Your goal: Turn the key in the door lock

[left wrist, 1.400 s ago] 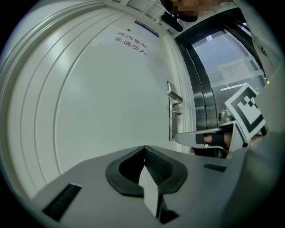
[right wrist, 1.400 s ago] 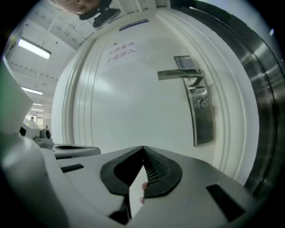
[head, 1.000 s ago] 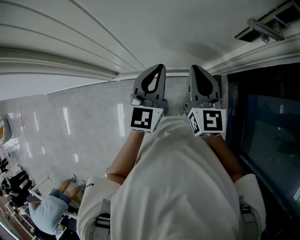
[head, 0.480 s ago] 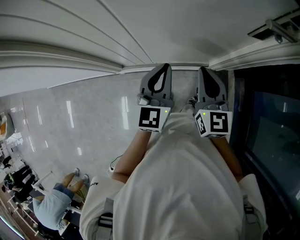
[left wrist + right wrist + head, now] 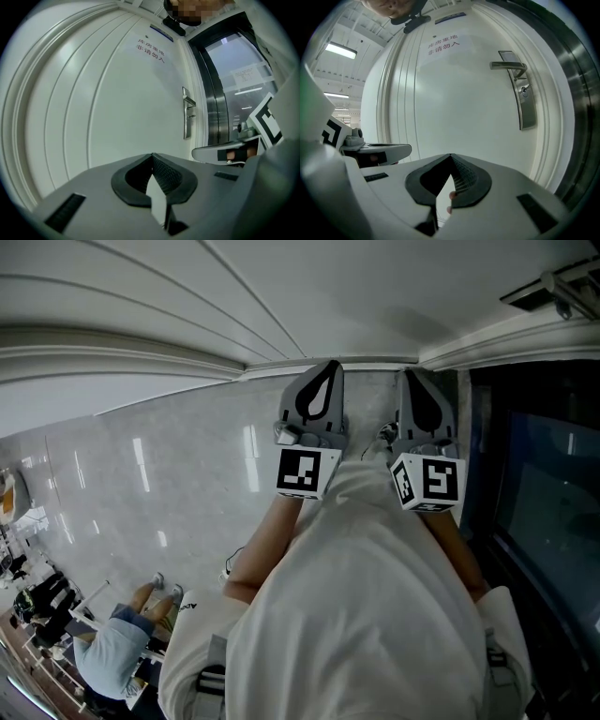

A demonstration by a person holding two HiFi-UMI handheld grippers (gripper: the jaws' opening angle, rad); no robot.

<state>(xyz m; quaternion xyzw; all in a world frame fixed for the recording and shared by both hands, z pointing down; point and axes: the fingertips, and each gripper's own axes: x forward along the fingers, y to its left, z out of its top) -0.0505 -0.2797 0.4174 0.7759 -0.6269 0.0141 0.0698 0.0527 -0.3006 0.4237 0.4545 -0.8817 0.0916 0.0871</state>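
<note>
A white door fills both gripper views. Its silver lever handle sits on a long metal plate, with the lock cylinder just under the lever; I cannot make out a key there. The same plate looks small and distant in the left gripper view. My left gripper and right gripper are held side by side before my chest, pointing at the door. Both are well short of the handle. The left gripper is shut and empty, and the right gripper is shut and empty too.
A dark glass panel with a steel frame stands right of the door. A sign with red characters hangs high on the door. Shiny marble floor spreads to the left, where a seated person is.
Both grippers have sunk a little together, still side by side and aimed at the door. Their jaws stay shut.
</note>
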